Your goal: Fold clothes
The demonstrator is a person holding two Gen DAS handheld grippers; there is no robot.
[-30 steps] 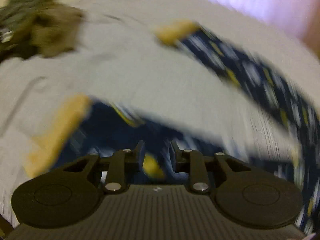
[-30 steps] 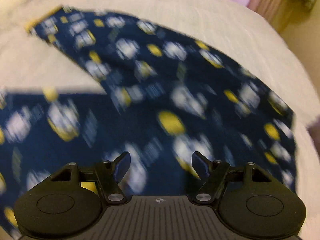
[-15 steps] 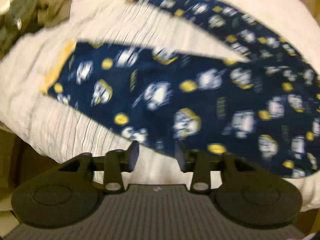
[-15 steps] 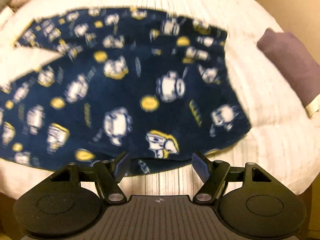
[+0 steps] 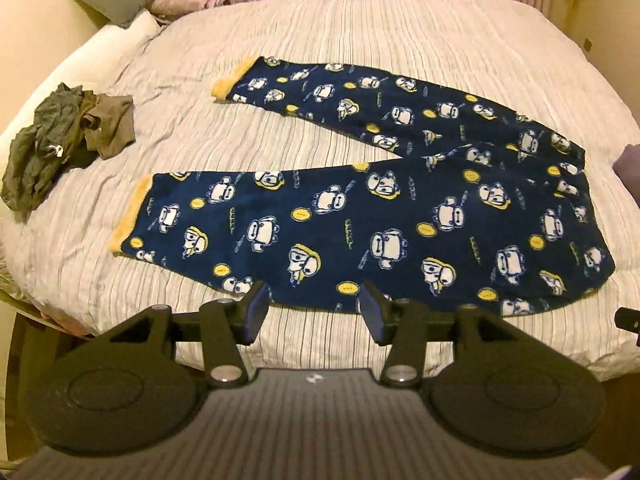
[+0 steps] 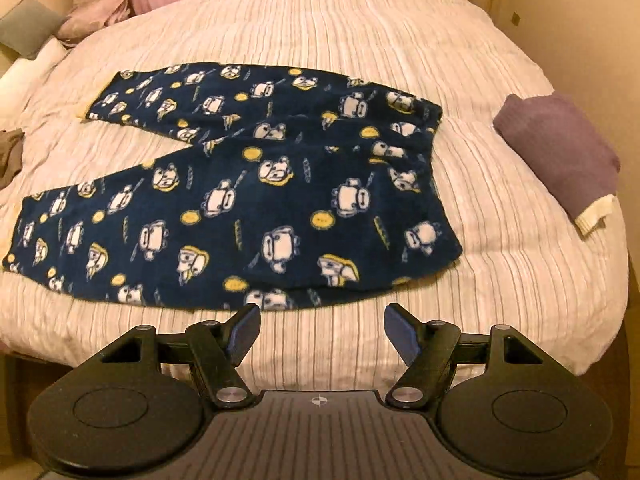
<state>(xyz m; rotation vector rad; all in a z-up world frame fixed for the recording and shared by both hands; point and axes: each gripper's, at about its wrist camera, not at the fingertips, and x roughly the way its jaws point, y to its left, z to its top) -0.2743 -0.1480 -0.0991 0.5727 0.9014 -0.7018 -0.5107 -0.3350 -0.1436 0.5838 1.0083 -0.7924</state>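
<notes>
**Left wrist view: pants spread flat, both grippers empty above the near edge**

Left wrist view shows the pants (image 5: pixel 360 208) laid flat on the bed (image 5: pixel 360 32), legs splayed in a V with yellow cuffs (image 5: pixel 132 216) pointing left. The left gripper (image 5: pixel 314 312) hovers over the near hem of the pants, fingers (image 5: pixel 256 312) spread and holding nothing. The right gripper (image 6: pixel 320 328) hangs just short of the pants' (image 6: pixel 248 200) waist end, fingers likewise spread and empty, aimed forward and down. The pants are fleecy navy with white and yellow cartoon prints; the bed cover is ribbed and pale. A crumpled dark garment (image 5: pixel 60 140) lies left of the pants, a folded purple knit (image 6: pixel 560 148) to their right.
</notes>
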